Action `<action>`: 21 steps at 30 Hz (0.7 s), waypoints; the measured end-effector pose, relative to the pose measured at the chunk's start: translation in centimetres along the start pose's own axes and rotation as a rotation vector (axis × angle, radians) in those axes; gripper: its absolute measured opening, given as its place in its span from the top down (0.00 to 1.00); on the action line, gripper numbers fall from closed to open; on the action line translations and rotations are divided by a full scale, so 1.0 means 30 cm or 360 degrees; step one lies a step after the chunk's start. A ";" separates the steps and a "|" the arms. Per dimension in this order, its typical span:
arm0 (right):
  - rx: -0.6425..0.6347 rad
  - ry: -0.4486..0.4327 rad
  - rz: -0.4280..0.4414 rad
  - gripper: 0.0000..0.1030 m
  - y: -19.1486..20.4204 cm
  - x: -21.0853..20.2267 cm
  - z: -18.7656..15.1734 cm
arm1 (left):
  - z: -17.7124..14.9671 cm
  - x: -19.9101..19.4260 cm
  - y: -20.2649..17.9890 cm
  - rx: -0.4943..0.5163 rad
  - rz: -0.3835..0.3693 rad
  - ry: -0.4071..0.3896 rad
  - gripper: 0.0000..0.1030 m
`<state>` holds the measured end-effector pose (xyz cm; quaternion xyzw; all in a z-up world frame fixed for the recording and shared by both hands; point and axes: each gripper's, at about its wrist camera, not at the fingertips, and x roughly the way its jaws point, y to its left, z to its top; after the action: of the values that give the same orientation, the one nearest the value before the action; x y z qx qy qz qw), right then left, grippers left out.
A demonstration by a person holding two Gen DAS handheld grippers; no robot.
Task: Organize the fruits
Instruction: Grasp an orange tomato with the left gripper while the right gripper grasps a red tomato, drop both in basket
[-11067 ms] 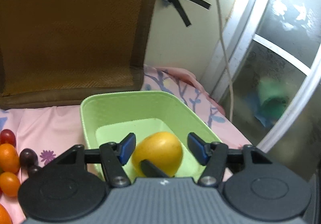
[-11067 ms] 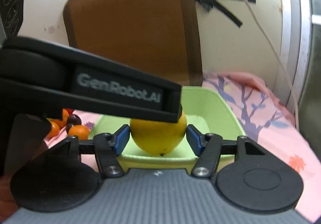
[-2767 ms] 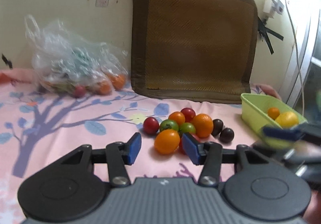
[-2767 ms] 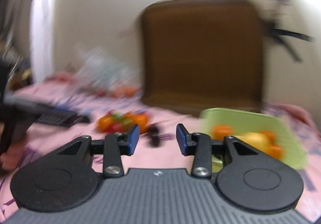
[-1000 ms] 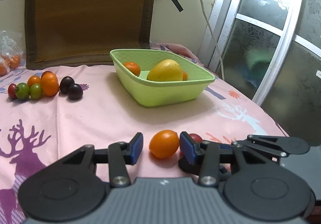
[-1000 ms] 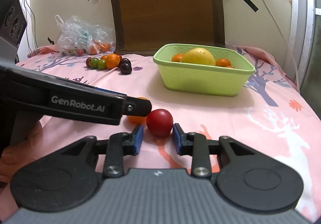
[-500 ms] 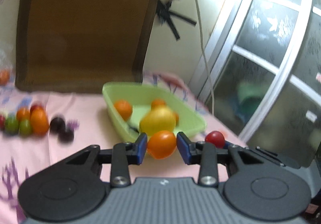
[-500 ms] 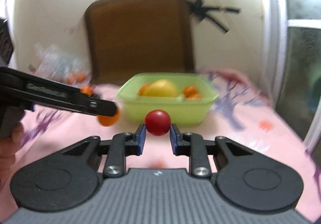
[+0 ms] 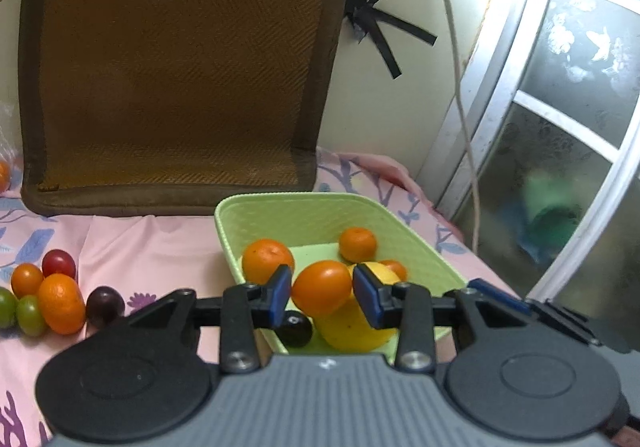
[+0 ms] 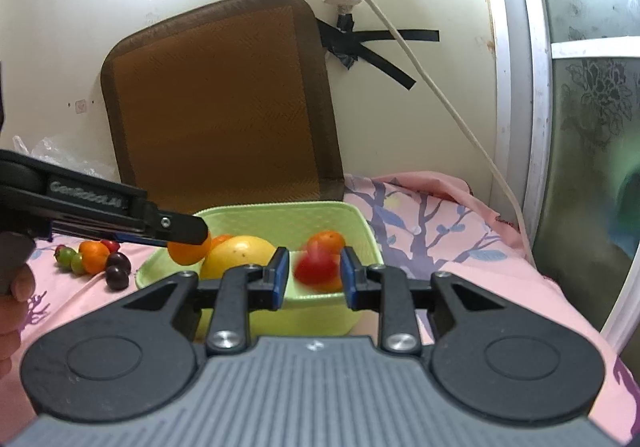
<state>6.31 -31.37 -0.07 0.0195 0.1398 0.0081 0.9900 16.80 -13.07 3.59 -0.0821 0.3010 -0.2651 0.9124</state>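
A brown woven cushion point(image 9: 176, 67) is propped upright against the cream wall, well behind the fruit. The pink patterned cloth point(image 9: 160, 243) is spread over the surface beneath everything.

The green basket point(image 9: 296, 211) is seen just in front of the cushion's lower right corner. A large yellow fruit point(image 9: 352, 327), several oranges point(image 9: 267, 261) and a dark plum point(image 9: 295, 333) are held inside it.

The left gripper point(image 9: 322, 293) is held above the basket's near edge. An orange tomato point(image 9: 322, 289) is clamped between its blue pads point(image 9: 280, 297), with both pads pressed on the fruit; the jaws have just been opening slightly, and the fruit is between them.

The right gripper point(image 10: 312, 279) is placed over the basket's near right part. A red tomato point(image 10: 318, 267), blurred, is seen between its pads; a gap shows on the left side and whether the right pad touches cannot be told. The jaws have just been opening, after a tighter squeeze.

A loose cluster of small fruit point(image 9: 44, 299) lies on the cloth left of the basket, apart from it: red, orange, green and dark pieces, touching one another.

A hand point(image 10: 10, 311) is glimpsed at the left edge of the right view.
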 end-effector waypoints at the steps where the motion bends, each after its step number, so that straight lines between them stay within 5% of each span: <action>1: -0.0014 -0.0002 -0.0007 0.70 0.002 0.000 -0.002 | -0.001 0.005 0.005 -0.0009 0.0000 0.0006 0.65; 11: 0.0017 -0.0076 -0.0033 0.70 0.001 -0.013 -0.015 | 0.025 -0.203 0.154 -0.0150 0.0087 -0.0223 0.65; 15: 0.0068 -0.0127 -0.0069 0.70 -0.014 -0.031 -0.019 | -0.016 -0.350 0.293 -0.0249 0.0261 -0.0325 0.65; 21: 0.0117 -0.0162 -0.0091 0.70 -0.010 -0.053 -0.009 | -0.134 -0.474 0.484 -0.0327 0.0599 -0.0297 0.65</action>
<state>4.72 -31.70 0.08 0.0522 0.0898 -0.0263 0.9942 11.06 6.83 3.04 -0.1410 0.2509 -0.0494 0.9564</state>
